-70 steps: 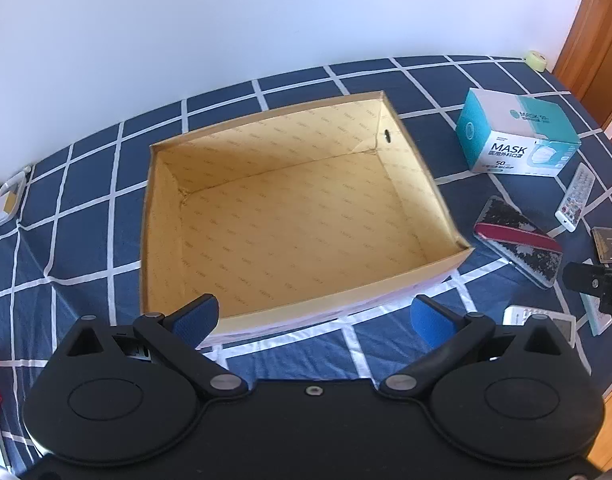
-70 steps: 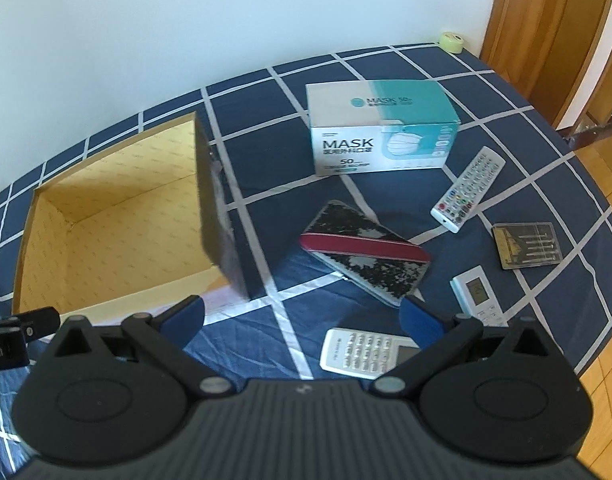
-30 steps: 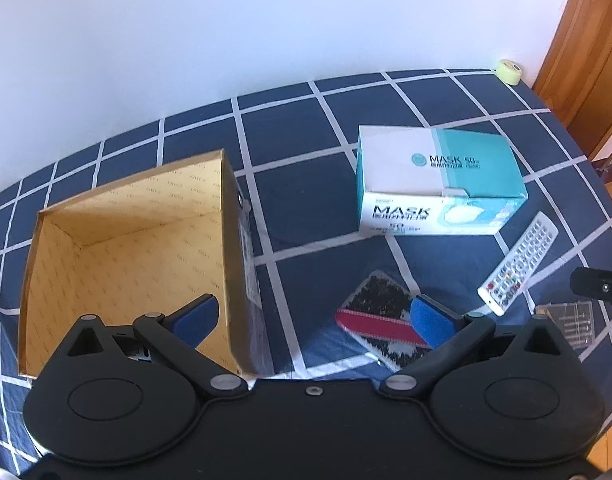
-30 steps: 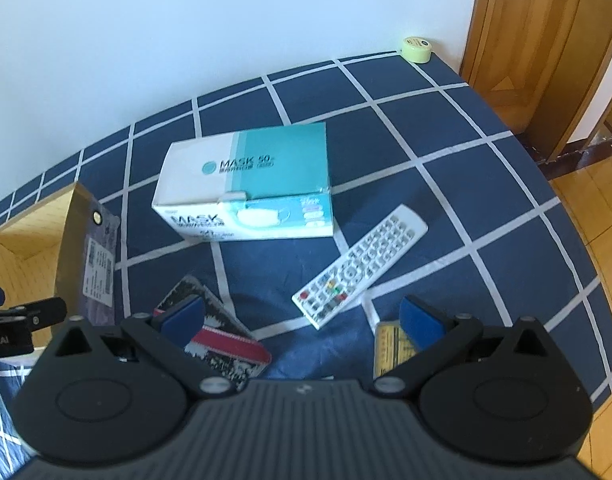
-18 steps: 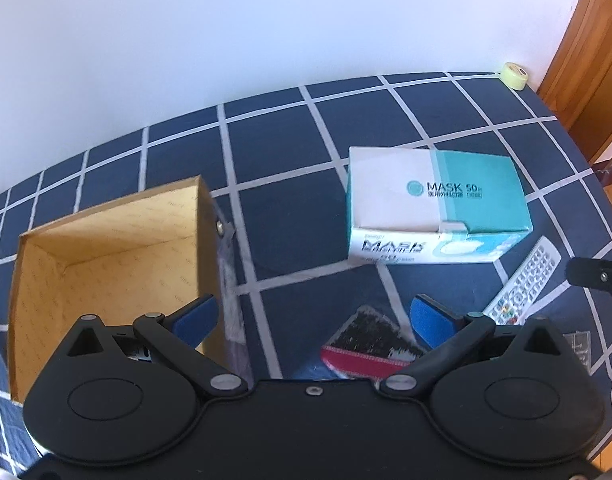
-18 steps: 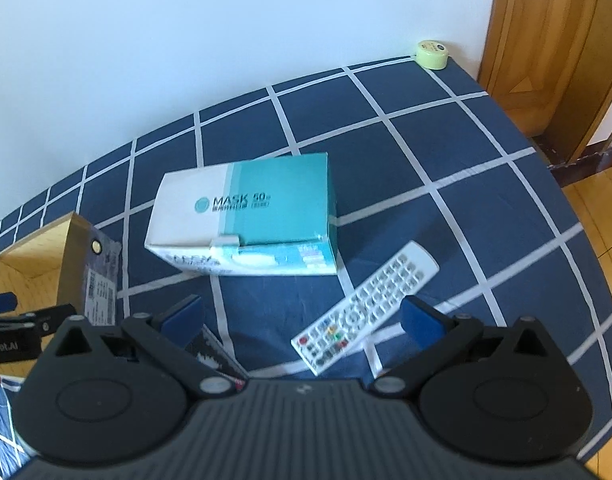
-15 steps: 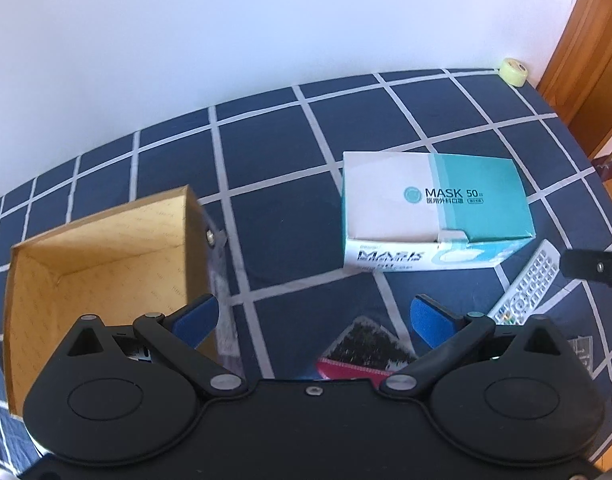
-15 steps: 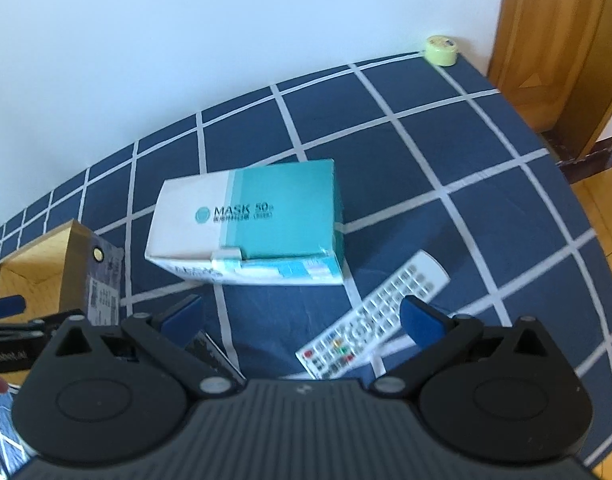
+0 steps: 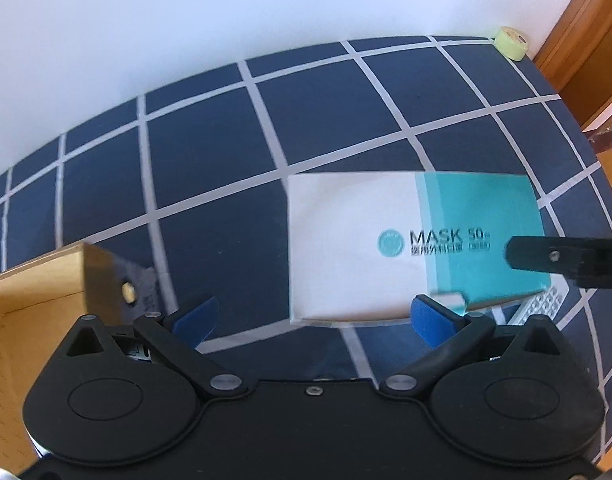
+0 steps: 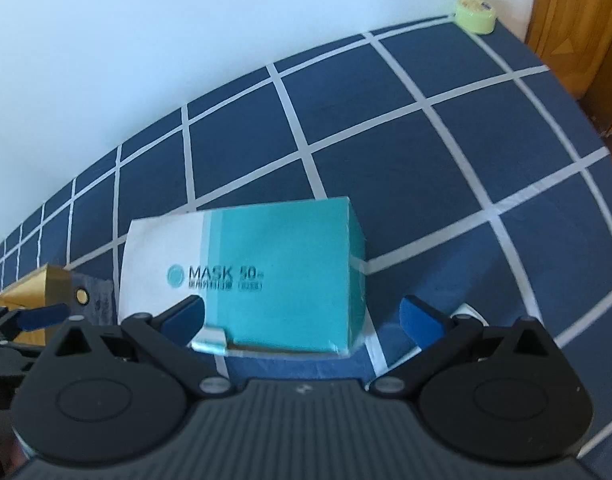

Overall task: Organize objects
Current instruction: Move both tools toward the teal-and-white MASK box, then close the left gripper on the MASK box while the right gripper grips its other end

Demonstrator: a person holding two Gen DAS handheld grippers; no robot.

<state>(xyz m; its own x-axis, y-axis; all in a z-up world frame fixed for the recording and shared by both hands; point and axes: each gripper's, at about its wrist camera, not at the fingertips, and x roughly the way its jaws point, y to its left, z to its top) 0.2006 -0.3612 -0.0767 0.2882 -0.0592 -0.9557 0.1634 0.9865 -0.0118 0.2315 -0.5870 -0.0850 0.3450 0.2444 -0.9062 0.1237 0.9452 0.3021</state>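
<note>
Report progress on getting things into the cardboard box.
Done: nothing visibly packed; the visible corner of the cardboard box is bare. In hand: nothing; left claw and right claw are open at the mask box. Left: mask box, remote, tape roll.

Cardboard box (image 9: 34, 280) cut off at left frame edge, remote (image 9: 542, 306) mostly hidden behind mask box (image 9: 386, 248), small print blurred.

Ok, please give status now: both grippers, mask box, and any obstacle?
Left gripper open, right gripper open, both empty. Mask box on the bed, between right's fingers, ungripped. Cardboard box to the left; path clear.
</note>
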